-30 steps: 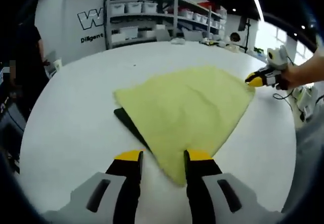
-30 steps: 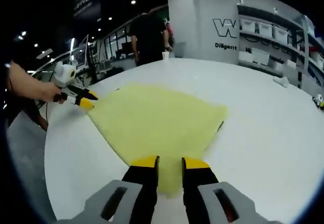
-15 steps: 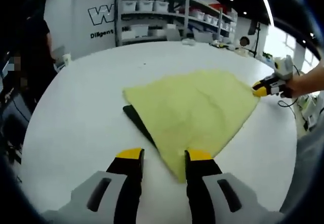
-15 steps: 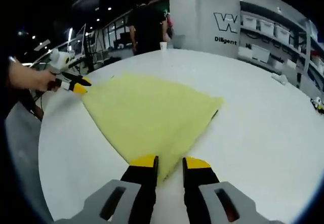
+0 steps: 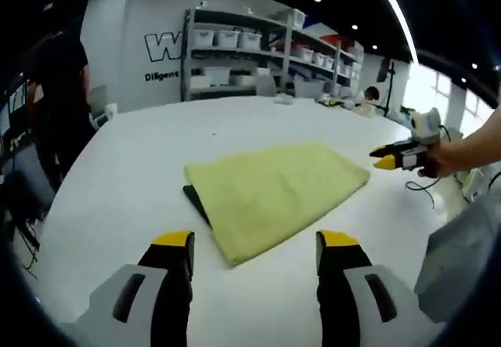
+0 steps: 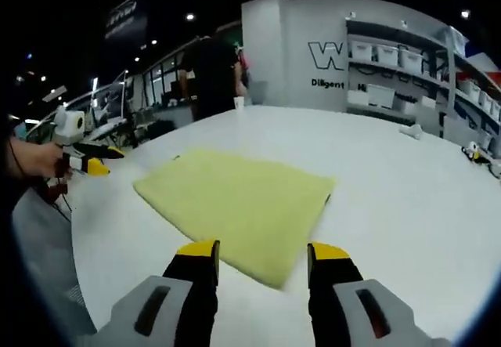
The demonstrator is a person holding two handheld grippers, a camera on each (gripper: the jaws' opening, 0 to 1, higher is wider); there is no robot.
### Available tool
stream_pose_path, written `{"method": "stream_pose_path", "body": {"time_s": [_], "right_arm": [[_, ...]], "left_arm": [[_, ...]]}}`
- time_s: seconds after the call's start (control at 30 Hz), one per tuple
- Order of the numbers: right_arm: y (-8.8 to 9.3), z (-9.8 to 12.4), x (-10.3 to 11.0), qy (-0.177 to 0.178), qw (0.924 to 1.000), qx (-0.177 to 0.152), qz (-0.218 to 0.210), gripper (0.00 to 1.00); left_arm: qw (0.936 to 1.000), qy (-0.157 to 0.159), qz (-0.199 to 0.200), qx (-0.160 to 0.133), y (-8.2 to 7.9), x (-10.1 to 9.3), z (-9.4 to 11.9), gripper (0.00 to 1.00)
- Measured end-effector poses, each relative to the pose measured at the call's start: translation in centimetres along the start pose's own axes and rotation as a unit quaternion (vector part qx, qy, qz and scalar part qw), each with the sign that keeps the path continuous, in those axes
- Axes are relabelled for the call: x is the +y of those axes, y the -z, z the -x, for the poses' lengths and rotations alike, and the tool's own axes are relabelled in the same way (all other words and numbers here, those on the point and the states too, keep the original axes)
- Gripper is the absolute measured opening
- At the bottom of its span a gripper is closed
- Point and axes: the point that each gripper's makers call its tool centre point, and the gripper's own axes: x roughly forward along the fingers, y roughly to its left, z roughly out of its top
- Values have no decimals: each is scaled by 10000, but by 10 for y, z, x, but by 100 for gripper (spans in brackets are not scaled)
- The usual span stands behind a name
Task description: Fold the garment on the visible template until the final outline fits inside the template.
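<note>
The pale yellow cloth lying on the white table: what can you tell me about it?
The pale yellow cloth looks like soft, slightly fuzzy fabric, folded into a roughly rectangular shape and lying flat on the round white table. A dark flat template peeks out from under one edge. Neither the left gripper nor the right gripper touches it; both are open and clear of its edges.

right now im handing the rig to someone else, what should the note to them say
Left claw: open, holding nothing, clear of the cloth.
Right claw: open, holding nothing, just short of the cloth's near edge.
Yellow garment lies flat on the white table as a folded rectangle, released.
Dark template lies under it, a strip showing along one edge.
Done: a fold is laid down.
Left: check the outline against the template; whether it fits inside cannot be told, since most of the template is covered.
</note>
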Motion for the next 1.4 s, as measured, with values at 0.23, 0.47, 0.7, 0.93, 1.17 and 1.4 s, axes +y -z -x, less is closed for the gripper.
{"method": "stream_pose_path", "body": {"time_s": [0.23,0.47,0.7,0.93,1.17,1.4], "right_arm": [[-12,24,26,20,9995,-289,-145,58],[-15,37,45,51,9993,-346,-129,70],[-19,43,73,17,9991,-403,-118,78],[-22,50,99,-52,9992,-387,35,85],[-27,60,107,22,9989,-462,49,88],[-28,64,102,109,9987,-502,-8,89]], "left_arm": [[9995,-28,74,-310,-11,-7,29,73],[9991,-51,-137,-405,-7,-14,55,76],[9982,-82,-30,-598,-6,-19,73,78],[9965,-52,-74,-835,-14,-26,87,78],[9973,22,-202,-702,-6,-35,81,79],[9957,-84,-372,-849,-10,-35,84,79]]}}
